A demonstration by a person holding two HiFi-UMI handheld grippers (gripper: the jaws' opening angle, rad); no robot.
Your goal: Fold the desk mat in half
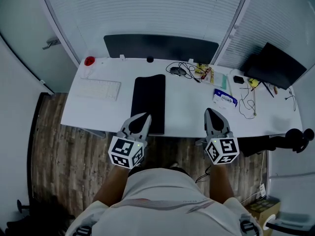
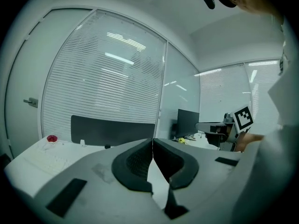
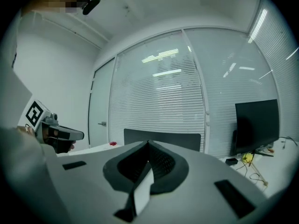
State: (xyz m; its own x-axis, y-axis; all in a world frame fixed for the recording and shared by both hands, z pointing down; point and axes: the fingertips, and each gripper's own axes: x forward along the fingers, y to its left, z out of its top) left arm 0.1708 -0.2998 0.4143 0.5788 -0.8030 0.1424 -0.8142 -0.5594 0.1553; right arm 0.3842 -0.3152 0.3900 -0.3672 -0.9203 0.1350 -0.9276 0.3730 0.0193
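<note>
- Desk mat (image 1: pixel 148 102) lies flat on the white surface (image 1: pixel 184 104).
- We hold left gripper (image 1: pixel 143 117) and right gripper (image 1: pixel 210 112) at the surface's near edge, both jaws together, empty.

White desk (image 1: pixel 182 107). On top: black desk mat (image 1: pixel 149 100), flat, left of centre, reaching the front edge; white keyboard (image 1: pixel 98 89) to its left; small red item (image 1: pixel 89 61), back-left corner; mouse (image 1: pixel 176 71) and cables (image 1: pixel 190 67) further back; blue-and-white packet (image 1: pixel 225 98) right of centre; black monitor (image 1: pixel 275 65), right end.
</note>
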